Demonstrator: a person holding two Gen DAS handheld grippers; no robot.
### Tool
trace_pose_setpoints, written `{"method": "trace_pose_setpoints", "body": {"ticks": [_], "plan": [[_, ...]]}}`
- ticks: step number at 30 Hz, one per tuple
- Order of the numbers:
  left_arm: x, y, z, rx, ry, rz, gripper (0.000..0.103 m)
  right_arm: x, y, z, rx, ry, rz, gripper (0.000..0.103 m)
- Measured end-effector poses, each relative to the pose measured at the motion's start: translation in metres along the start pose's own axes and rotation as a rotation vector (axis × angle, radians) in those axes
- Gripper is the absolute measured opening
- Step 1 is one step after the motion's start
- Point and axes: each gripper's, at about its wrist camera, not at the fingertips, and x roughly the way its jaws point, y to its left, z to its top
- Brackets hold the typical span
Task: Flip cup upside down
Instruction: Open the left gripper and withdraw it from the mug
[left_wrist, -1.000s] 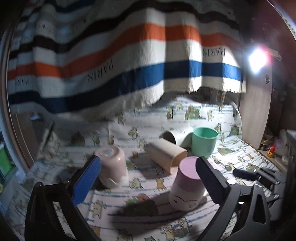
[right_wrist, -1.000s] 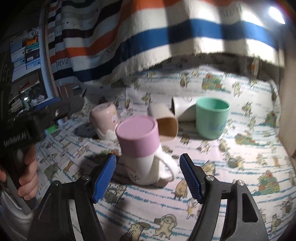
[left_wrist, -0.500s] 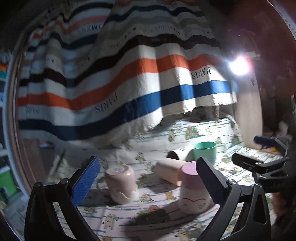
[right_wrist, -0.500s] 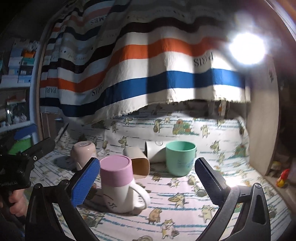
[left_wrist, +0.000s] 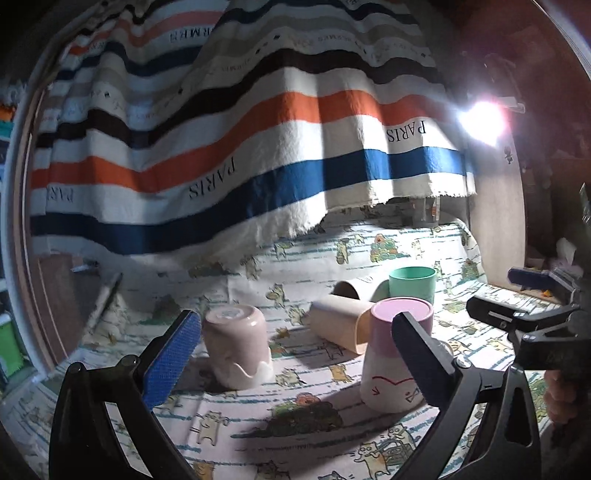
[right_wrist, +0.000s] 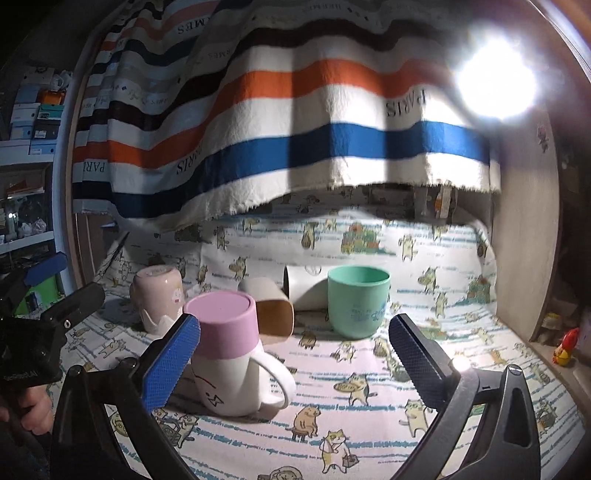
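You had the big striped PARIS blanket (right_wrist: 295, 122) hanging across the back, with the cat-print cloth (right_wrist: 369, 398) spread under everything. On it, the white mug with the pink base (right_wrist: 227, 354) sat upside down, handle toward your right side, just in front of a tan cup (right_wrist: 271, 314) lying on its side. The green cup (right_wrist: 357, 301) stood upright behind, and a pale pink cup (left_wrist: 236, 347) was flipped over off to the left. Your left gripper (left_wrist: 295, 354) and right gripper (right_wrist: 293, 360) were both spread wide, holding nothing, hovering apart from the mug
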Motion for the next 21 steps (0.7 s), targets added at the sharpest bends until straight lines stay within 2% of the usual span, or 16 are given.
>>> {"method": "trace_pose_setpoints", "body": {"ticks": [2,6,9,15,21], "plan": [[0.003,0.003,-0.001,-0.019,0.017,0.001,0.103,0.006,0.002,-0.001,-0.008,0.036,-0.005,0.103],[0.02,0.013,-0.006,-0.081,0.118,-0.011,0.103,0.003,0.007,-0.003,-0.034,0.021,-0.009,0.103],[0.03,0.017,-0.011,-0.103,0.184,0.046,0.103,0.003,0.003,-0.003,-0.012,0.019,-0.038,0.103],[0.025,0.015,-0.013,-0.092,0.169,0.009,0.103,0.002,0.002,-0.003,-0.008,0.017,-0.066,0.103],[0.027,0.016,-0.011,-0.097,0.174,0.021,0.103,0.003,0.001,-0.003,-0.006,0.02,-0.065,0.103]]}}
